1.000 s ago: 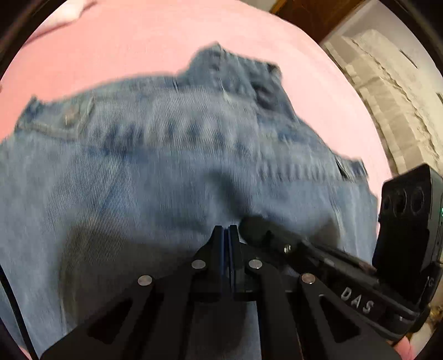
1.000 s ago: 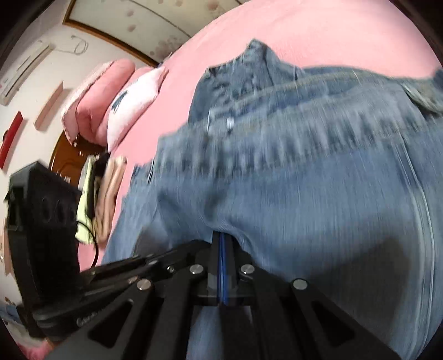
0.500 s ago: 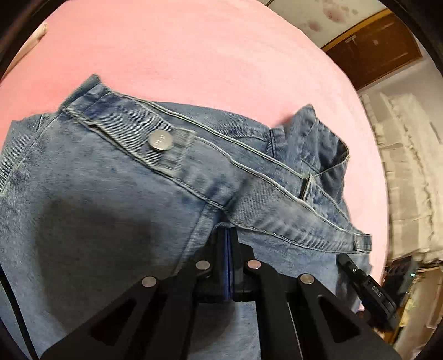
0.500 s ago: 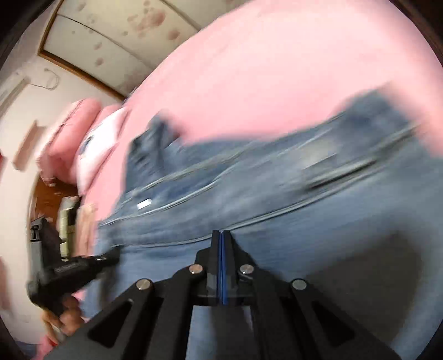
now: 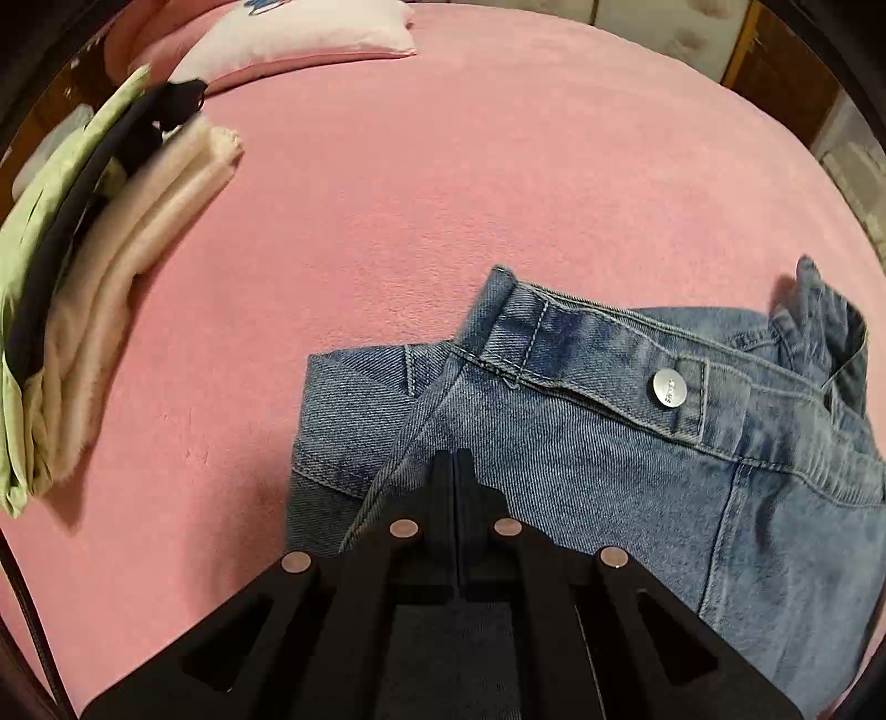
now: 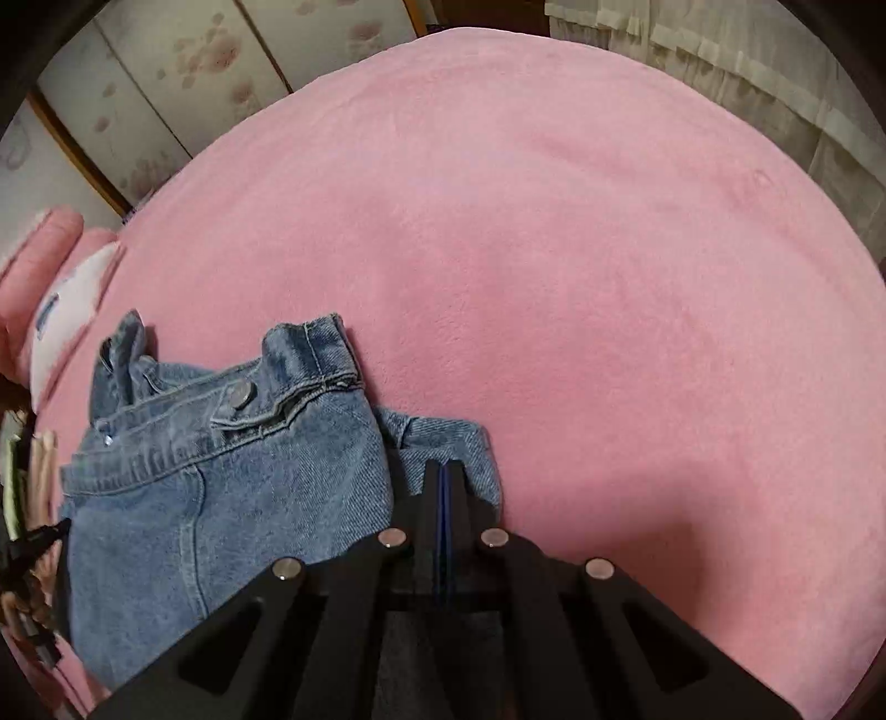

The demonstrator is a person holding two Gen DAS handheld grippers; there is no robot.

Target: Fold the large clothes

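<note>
With both the left tongs (image 5: pixel 455 471) and the right tongs (image 6: pixel 443 482) clamped on the jeans (image 5: pixel 609 471), which lie bunched on the pink bed (image 5: pixel 443 194) just ahead of the tips, I would keep both grips level so the waistband (image 5: pixel 598 360) lands square.

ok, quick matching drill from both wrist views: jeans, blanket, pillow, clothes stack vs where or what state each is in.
Things:
1. jeans
2. blanket
3. pillow
4. clothes stack

States:
A. far end of the bed
B. folded, at the bed's left edge in the left view
C. pink, covers the bed
D. blue, right below both grippers

Pairs: 1-D, 2-C, 3-A, 4-B
</note>
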